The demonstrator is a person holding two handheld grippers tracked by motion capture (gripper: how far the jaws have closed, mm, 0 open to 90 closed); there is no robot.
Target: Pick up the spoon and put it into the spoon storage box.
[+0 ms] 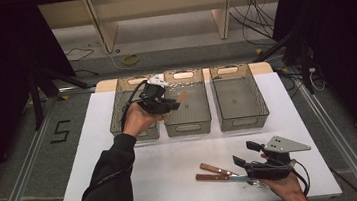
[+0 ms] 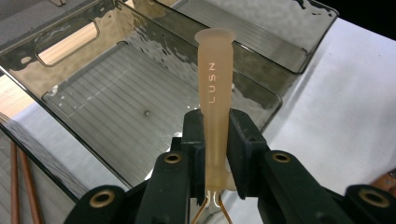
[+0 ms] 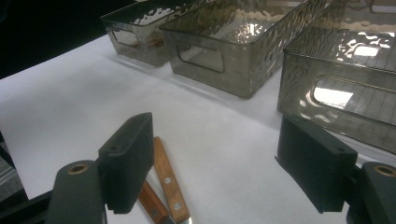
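Note:
My left gripper is shut on a tan, soft-looking handle and hangs over the middle smoked-plastic bin. In the left gripper view the handle stands upright between the jaws of my left gripper, reads "LUSN", and has thin wires at its lower end. The ribbed floor of the bin lies below it. My right gripper stands open near the table's front right. Two wooden-handled knives lie just left of it. In the right gripper view the knives lie by the left jaw of my right gripper.
Three smoked bins stand in a row at the back of the white table: left, middle, and right. Two thin brown rods show through the bin wall at the lower left of the left gripper view. Cables lie on the floor beyond.

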